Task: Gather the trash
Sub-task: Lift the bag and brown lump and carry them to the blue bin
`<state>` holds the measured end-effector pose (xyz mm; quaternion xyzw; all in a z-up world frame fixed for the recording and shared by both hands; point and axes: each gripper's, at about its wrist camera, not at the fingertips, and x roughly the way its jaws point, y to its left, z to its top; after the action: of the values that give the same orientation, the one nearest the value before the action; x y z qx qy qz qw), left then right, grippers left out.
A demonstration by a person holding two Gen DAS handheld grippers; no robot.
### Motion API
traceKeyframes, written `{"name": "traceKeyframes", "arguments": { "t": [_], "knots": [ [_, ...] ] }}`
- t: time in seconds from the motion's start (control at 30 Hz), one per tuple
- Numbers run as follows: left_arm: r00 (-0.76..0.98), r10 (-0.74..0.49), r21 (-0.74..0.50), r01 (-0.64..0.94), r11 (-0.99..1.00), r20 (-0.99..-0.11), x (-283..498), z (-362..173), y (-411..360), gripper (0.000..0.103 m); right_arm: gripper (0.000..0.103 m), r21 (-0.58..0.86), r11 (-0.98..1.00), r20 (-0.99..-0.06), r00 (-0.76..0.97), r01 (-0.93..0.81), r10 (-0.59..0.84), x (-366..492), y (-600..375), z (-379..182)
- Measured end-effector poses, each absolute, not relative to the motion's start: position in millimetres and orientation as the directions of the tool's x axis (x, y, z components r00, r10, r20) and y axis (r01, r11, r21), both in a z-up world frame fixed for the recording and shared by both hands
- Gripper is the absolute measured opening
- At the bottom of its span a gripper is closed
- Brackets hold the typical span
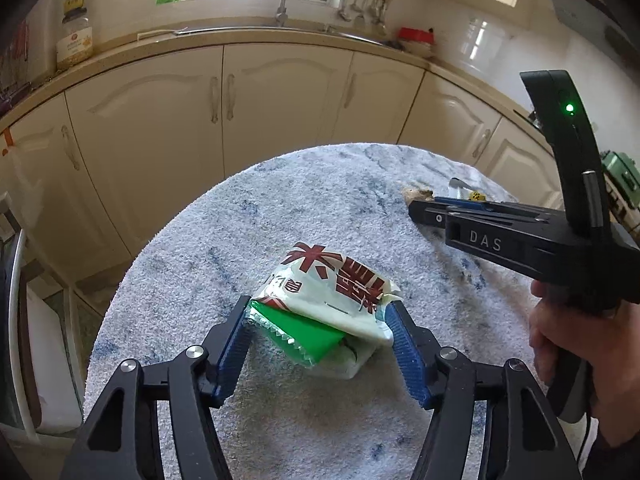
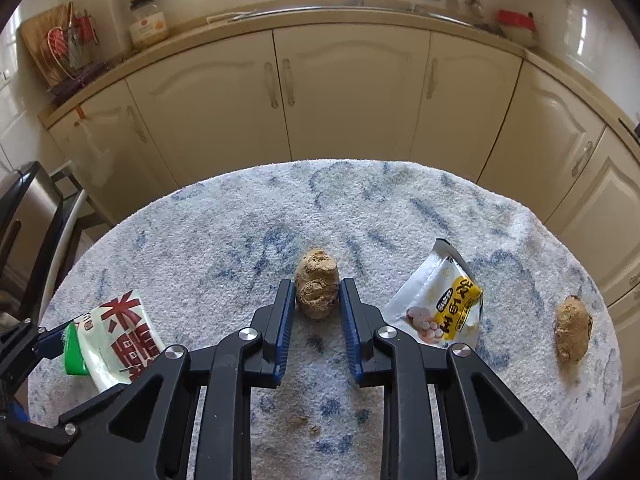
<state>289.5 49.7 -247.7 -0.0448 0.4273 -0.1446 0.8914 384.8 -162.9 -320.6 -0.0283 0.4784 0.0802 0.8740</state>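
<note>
Two grips: left fingers (image 1: 320, 340) pinch the white wrapper (image 1: 336, 280), right fingers (image 2: 317, 300) pinch the brown lump (image 2: 316, 286).

Cream cabinets (image 2: 352, 96), jar (image 2: 147, 26) on counter, red bowl (image 2: 518, 26).

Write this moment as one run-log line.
left tool: gripping white wrapper | right tool: closed on brown lump | yellow packet, second lump: on table
</note>
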Motion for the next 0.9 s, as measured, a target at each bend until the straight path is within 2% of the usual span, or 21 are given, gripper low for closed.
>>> {"name": "traceKeyframes", "arguments": {
  "t": [0.4,0.53,0.63,0.67,0.7,0.77,0.83,0.9],
  "knots": [
    [0.605,-0.348,-0.274,0.216,0.937,-0.716,248.4,-233.9,47.8,0.059,0.023,0.121,0.984,-0.819,0.548,-0.128,0.172,312.7,-195.8,-287.3],
    [0.595,-0.352,-0.256,0.243,0.936,-0.723,219.8,-232.6,38.2,0.060,0.023,0.128,0.986,-0.820,0.547,-0.109,0.167,282.3,-207.1,-279.7],
    [0.574,-0.336,-0.191,0.299,0.935,-0.747,198.2,-236.8,24.1,0.063,0.023,0.124,0.988,-0.824,0.545,-0.095,0.156,256.3,-217.6,-276.8],
    [0.572,-0.328,-0.169,0.312,0.935,-0.752,192.8,-238.8,20.1,0.067,0.023,0.125,0.988,-0.826,0.542,-0.092,0.155,249.0,-219.2,-276.9],
    [0.561,-0.325,-0.151,0.333,0.931,-0.762,188.4,-241.8,16.2,0.080,0.023,0.123,0.988,-0.828,0.540,-0.090,0.152,242.7,-221.0,-277.1],
    [0.564,-0.304,-0.111,0.351,0.930,-0.768,183.3,-244.6,9.8,0.091,0.023,0.123,0.989,-0.830,0.537,-0.084,0.149,231.2,-224.2,-276.7],
    [0.559,-0.299,-0.094,0.365,0.926,-0.774,182.8,-246.5,3.9,0.091,0.023,0.126,0.989,-0.829,0.540,-0.077,0.148,221.5,-227.1,-275.0],
    [0.553,-0.292,-0.082,0.373,0.924,-0.781,186.9,-248.9,0.5,0.080,0.023,0.131,0.989,-0.825,0.545,-0.072,0.149,213.4,-228.7,-271.3]
  ]
}}
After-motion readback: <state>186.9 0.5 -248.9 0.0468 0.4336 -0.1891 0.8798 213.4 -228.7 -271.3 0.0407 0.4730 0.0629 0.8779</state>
